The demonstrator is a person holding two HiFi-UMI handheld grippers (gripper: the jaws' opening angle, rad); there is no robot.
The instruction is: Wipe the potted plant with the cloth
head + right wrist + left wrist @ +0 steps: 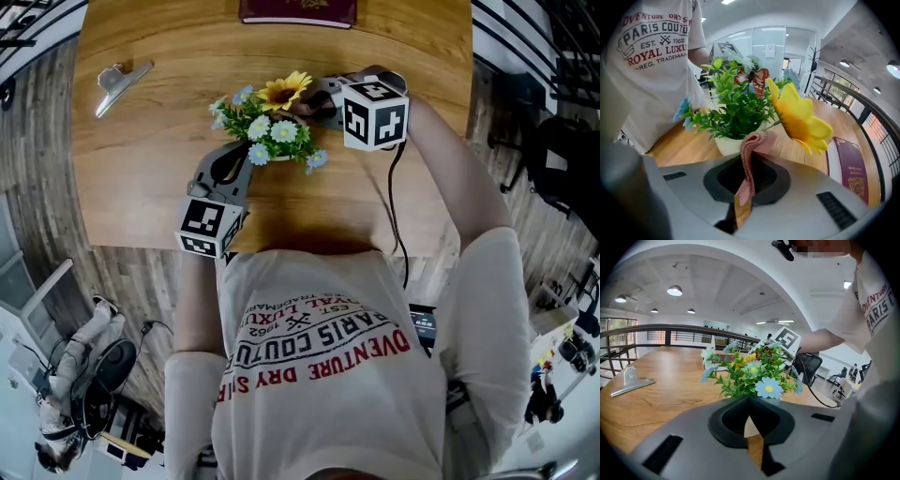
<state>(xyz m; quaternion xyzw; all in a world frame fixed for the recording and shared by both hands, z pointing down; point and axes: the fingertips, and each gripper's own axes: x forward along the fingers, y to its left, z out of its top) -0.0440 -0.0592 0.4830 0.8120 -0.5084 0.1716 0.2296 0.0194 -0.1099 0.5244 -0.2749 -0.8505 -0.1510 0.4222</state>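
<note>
— Cloth [757,140] first: where is it?

— Pinched in the right claw [748,165]. The pink cloth runs up between the two jaws, which are clenched on it. A folded loop sticks out past the tips, under the yellow sunflower [799,117].

— Does the loop touch anything?

— It sits close against the rim of the white pot [725,144]. Whether it presses there I cannot tell.

— And the potted plant [270,124] itself?

— It stands upright on the wooden surface [159,178], toward the near edge, right in front of the person. It has green leaves, small blue and white daisies, the sunflower on the far side and a red butterfly ornament [758,77] among the leaves.

— What about the left claw [749,404]?

— Its jaws are clenched together with nothing between them. In the head view it reaches in from the near left, its tips just beside the pot's base under the foliage. Contact I cannot make out.

— So the two come in from different sides?

— Yes. The left comes from the near left and the right from the right, its marker cube [375,114] just beside the flowers.

— Anything else on the surface?

— A metal clip [120,82] lies at the far left, well apart from the plant. A maroon passport [298,11] lies at the far edge.
</note>
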